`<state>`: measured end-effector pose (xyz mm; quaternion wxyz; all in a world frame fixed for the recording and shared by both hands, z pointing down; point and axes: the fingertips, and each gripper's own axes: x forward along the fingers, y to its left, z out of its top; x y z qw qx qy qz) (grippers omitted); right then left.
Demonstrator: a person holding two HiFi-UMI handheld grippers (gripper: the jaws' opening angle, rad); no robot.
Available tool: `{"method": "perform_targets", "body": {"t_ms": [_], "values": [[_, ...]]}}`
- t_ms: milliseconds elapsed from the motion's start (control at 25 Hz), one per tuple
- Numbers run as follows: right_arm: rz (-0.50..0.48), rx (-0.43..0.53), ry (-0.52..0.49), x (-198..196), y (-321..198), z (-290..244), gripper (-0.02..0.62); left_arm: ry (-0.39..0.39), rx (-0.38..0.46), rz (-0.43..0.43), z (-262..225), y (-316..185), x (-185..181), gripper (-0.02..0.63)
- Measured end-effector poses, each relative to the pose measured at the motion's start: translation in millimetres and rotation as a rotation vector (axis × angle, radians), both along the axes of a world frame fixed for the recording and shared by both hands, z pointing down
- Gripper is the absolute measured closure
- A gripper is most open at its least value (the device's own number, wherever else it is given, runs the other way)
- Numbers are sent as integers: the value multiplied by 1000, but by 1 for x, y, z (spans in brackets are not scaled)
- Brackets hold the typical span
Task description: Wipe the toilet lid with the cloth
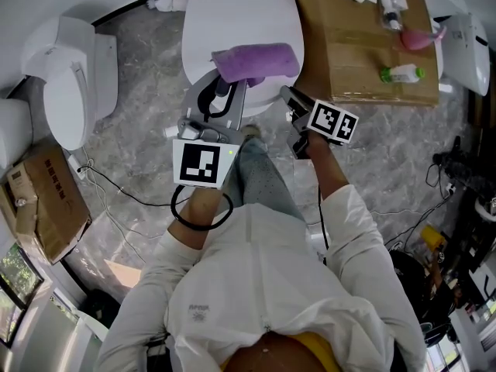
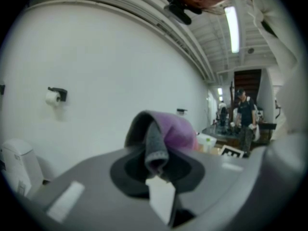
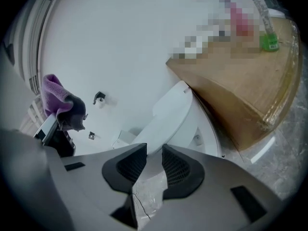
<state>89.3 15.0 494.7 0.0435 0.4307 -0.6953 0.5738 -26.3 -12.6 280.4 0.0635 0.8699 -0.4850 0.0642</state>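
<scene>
Left gripper (image 1: 227, 90) has its jaws closed tight on the purple cloth (image 1: 256, 62), with a grey fold of it squeezed between the pads. Seen along that gripper (image 2: 156, 171), the cloth (image 2: 168, 133) bunches up in a soft lump just past the tips, with a white wall behind it and a toilet paper roll (image 2: 54, 97) on that wall. Looking down from the head view, the cloth sits over the front edge of the white toilet lid (image 1: 232, 14), and I cannot tell if it touches the lid. Just to the right of it is the right gripper (image 1: 287, 94). Its jaws stand a little way apart and hold nothing; in its own view the right gripper (image 3: 154, 154) has only floor and the toilet lid (image 3: 168, 110) showing through the gap. The cloth (image 3: 57, 99) shows up there too, off to the left. Beside the toilet, on its right, stands a big brown cardboard box (image 1: 364, 49) with a green-capped bottle (image 1: 401, 74) lying on top. A second white toilet (image 1: 66, 76) stands off to the left on the grey stone floor (image 1: 139, 138), well apart from the first one. The person holding both grippers wears white sleeves (image 1: 349, 231).
</scene>
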Motion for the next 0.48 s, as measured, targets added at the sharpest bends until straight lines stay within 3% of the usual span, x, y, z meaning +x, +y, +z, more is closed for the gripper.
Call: {"method": "perform_targets", "body": {"t_ms": [480], "values": [[-85, 149, -33, 1, -13, -24, 479, 1, 8, 7, -4, 2, 0, 555]]}}
